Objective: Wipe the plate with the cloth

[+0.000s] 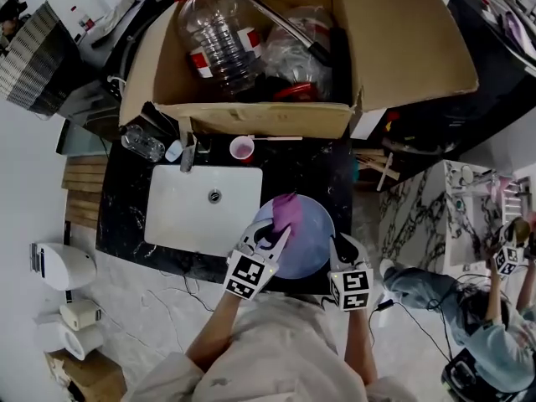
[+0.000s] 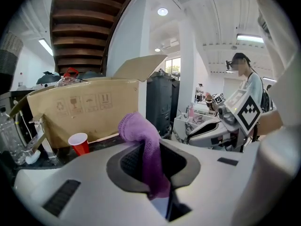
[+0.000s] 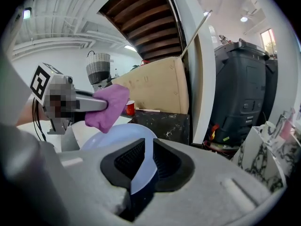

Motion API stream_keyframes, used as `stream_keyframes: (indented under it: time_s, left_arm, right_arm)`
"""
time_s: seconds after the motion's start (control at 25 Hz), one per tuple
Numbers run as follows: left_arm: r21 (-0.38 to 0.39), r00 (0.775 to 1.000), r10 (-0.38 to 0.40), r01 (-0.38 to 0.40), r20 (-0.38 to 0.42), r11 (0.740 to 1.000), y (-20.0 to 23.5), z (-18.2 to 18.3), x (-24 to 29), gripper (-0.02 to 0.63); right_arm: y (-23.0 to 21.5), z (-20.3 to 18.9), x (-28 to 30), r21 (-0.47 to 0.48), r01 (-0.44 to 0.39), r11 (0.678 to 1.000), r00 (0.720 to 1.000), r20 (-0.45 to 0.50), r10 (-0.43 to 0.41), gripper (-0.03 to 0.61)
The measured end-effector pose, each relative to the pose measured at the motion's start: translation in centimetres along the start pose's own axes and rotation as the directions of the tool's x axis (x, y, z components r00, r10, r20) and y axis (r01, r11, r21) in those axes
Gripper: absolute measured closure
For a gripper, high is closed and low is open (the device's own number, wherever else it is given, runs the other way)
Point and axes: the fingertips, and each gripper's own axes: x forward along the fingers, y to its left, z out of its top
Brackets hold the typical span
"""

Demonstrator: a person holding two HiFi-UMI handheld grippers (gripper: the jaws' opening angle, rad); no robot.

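My right gripper point(image 3: 148, 160) clamps the plate point(image 3: 115, 138) by its rim to steady it. My left gripper point(image 2: 156, 169) pinches the cloth point(image 2: 141, 132) over the plate's face, evidently for wiping.

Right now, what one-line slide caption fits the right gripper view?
Right gripper shut on the pale blue plate at its rim; left gripper holds the purple cloth over it.
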Motion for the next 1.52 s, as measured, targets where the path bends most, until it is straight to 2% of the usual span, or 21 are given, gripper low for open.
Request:
stream_keyframes:
  time_s: [0.6, 1.24, 1.52]
  left_arm:
    - [0.036, 0.991, -0.053, 0.058, -0.121, 0.998, -2.8, -3.0, 4.8, 0.555]
    - [0.071, 0.955, -0.144, 0.168, -0.259, 0.983, -6.8, -7.0, 7.2, 0.555]
    - [0.065, 0.935, -0.184, 0.213, -0.305, 0.975, -8.1, -8.4, 7.7, 0.555]
  right_arm:
    - [-1.4, -4.0, 1.3, 0.083, -0.042, 0.996, 0.996, -0.076, 0.048, 0.532]
    - [-1.0, -6.5, 2.1, 0.176, -0.05, 0.983, 0.99, -0.119, 0.071, 0.518]
    - [-1.2, -6.4, 2.6, 0.218, -0.012, 0.976, 0.992, -0.122, 0.04, 0.531]
